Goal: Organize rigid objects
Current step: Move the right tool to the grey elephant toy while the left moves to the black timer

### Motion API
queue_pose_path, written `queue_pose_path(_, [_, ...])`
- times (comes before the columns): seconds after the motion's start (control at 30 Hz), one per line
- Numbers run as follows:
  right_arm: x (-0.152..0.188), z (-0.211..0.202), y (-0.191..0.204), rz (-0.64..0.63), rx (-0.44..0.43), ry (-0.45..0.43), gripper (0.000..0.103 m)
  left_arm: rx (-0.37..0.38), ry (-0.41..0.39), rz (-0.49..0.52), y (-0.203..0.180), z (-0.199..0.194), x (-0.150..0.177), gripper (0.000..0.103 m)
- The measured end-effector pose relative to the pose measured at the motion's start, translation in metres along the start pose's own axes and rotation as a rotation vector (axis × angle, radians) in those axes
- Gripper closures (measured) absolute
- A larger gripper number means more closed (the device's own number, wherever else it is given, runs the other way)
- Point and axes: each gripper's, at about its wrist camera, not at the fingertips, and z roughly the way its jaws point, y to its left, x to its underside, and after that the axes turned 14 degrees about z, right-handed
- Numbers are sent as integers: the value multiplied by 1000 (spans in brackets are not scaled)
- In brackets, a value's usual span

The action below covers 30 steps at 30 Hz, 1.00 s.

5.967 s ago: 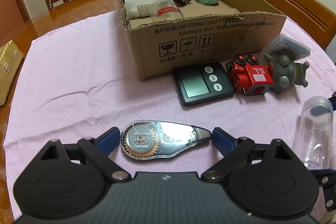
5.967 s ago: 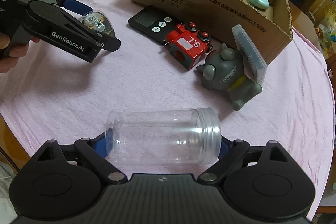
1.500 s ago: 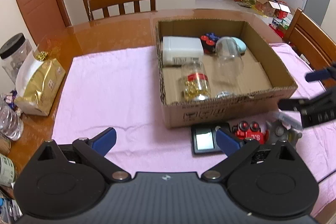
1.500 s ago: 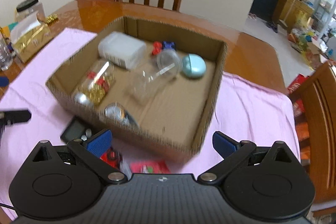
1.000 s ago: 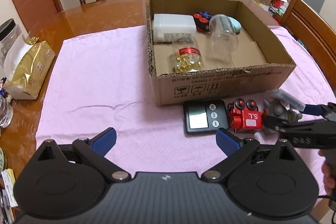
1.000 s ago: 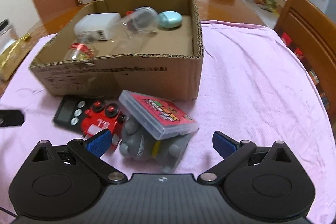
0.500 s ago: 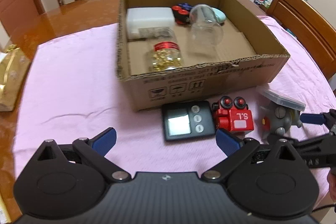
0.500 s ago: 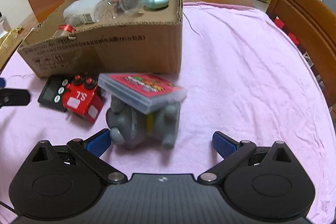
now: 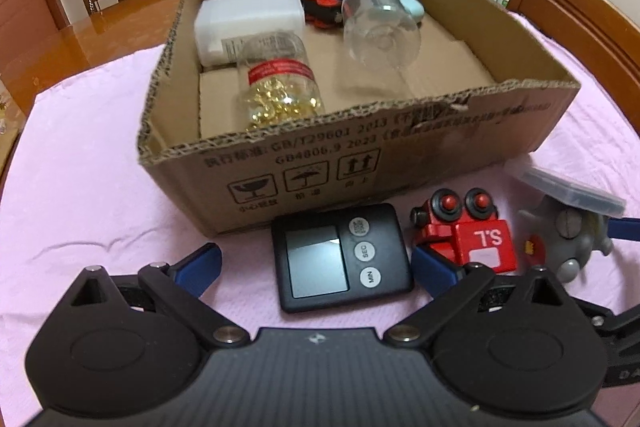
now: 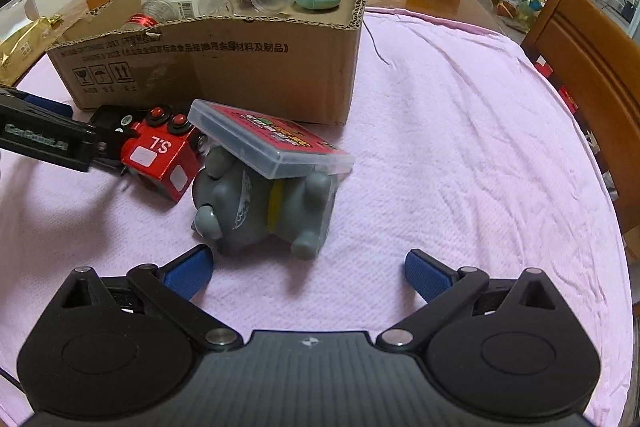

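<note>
While the left gripper (image 9: 316, 263) gapes around the timer (image 9: 340, 259), the right gripper (image 10: 308, 267) gapes empty.

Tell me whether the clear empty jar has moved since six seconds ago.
Yes. The clear jar went from the pink cloth in front of the cardboard box to inside it, lying on its side.

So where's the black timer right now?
In the left wrist view, the timer lies flat on the pink cloth, before the box, left of the red toy.
</note>
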Motion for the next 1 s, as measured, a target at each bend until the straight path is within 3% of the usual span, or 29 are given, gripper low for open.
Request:
queue_pose_path(0.37, [4,-1,0,5,-1,-30,0,-37,-20,7,4,-3,9,2])
queue_pose_path(0.53, [3,-2,6,19,9,-7,0,2,-49,29,-3,-9,6,27])
queue_pose_path(0.6, [4,-3,13,5,-4,6,0,7,-51,36,-3,-9,5,30])
queue_pose_path(0.87, [2,5,38,-2,-17,-51,1,9,-58,47,1,-10,7,29])
queue_pose_path(1.0, [-4,6,39,25,0,-74,11,1,-52,40,1,-10,8,29])
